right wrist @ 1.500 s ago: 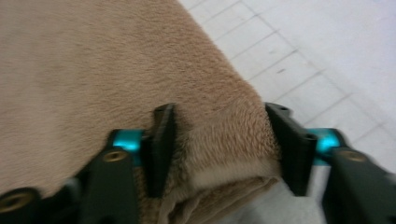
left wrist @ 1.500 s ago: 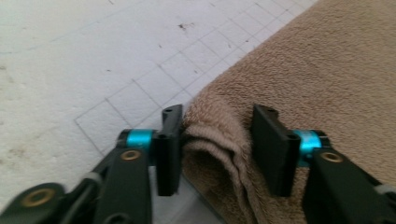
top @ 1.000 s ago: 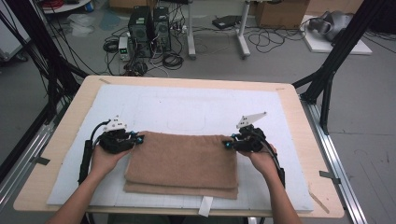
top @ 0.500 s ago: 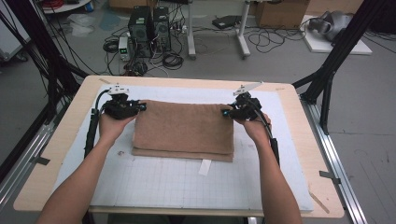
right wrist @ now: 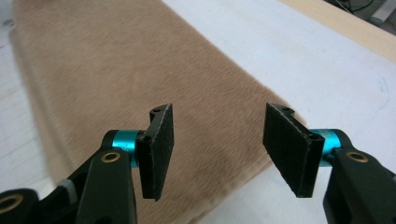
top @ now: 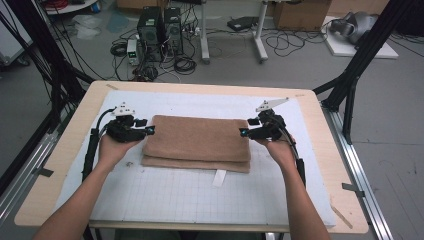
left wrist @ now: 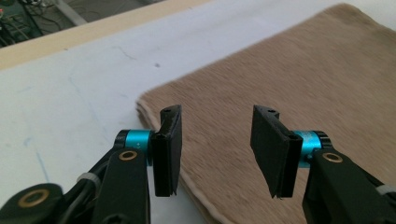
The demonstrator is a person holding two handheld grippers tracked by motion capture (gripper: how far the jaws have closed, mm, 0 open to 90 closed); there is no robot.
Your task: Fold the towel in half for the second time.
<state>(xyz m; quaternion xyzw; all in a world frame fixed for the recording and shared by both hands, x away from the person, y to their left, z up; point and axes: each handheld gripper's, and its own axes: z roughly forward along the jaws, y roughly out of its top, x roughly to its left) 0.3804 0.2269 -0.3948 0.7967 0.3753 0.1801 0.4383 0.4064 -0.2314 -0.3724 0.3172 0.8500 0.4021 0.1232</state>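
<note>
Folded brown towel (top: 196,143) flat on white mat (top: 175,200), near the mat's far half, long axis across the table (top: 60,165). Two layers visible along the near edge, lower layer peeking out slightly; white tag (top: 219,178) sticking out beneath that edge onto the mat.

Left gripper (top: 148,130) just at the towel's left end, right gripper (top: 243,133) just at the right end, both pointing inward toward each other. Symmetric placement, probably to handle both ends of the fold at once and keep the edges square.

Left gripper view: jaws apart, have just been opening, nothing between the pads (left wrist: 169,151); towel (left wrist: 280,84) corner below and beyond them, not pinched. Left gripper (left wrist: 219,154) hovers over the towel's edge rather than on it.

Right gripper view: same state. Jaws apart, just been opening, no cloth between the pads (right wrist: 156,149); towel (right wrist: 116,70) below, its corner under the gap. Right gripper (right wrist: 219,154) clear of the fabric.

Judgement: fold laid down and both ends let go; towel resting on its own. Layers roughly aligned, small offset at the near edge. Likely next: pull clear, or re-grip for another fold. Risk: pad snagging the pile on the way out and dragging the top layer askew.
</note>
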